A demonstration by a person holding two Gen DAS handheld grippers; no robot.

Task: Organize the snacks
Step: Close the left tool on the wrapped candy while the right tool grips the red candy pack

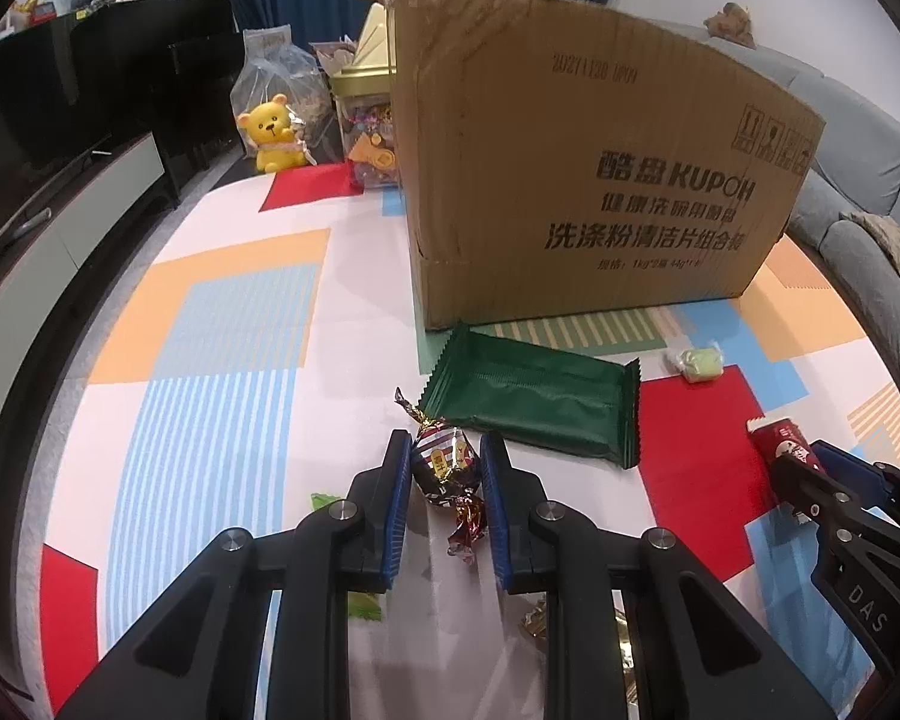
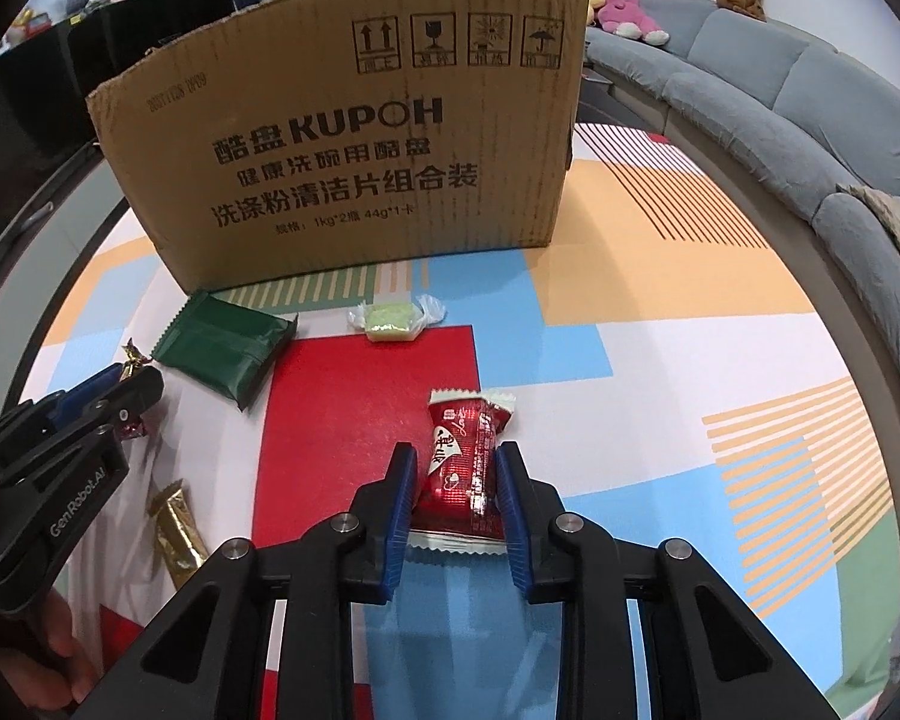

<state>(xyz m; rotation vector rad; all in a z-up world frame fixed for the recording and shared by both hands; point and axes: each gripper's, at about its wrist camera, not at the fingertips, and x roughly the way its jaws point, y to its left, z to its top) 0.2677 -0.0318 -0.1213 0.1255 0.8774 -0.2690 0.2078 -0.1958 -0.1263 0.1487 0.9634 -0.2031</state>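
Note:
My left gripper is shut on a dark twist-wrapped candy just above the colourful tablecloth. My right gripper is shut on a red snack packet; the packet also shows in the left wrist view. A green foil packet lies flat in front of the big cardboard box, and shows in the right wrist view. A pale green wrapped sweet lies near the box. A gold wrapped bar lies at the left.
A yellow bear figure, a clear bag and a jar of sweets stand behind the box at the left. A grey sofa curves along the right. A dark TV cabinet runs along the left.

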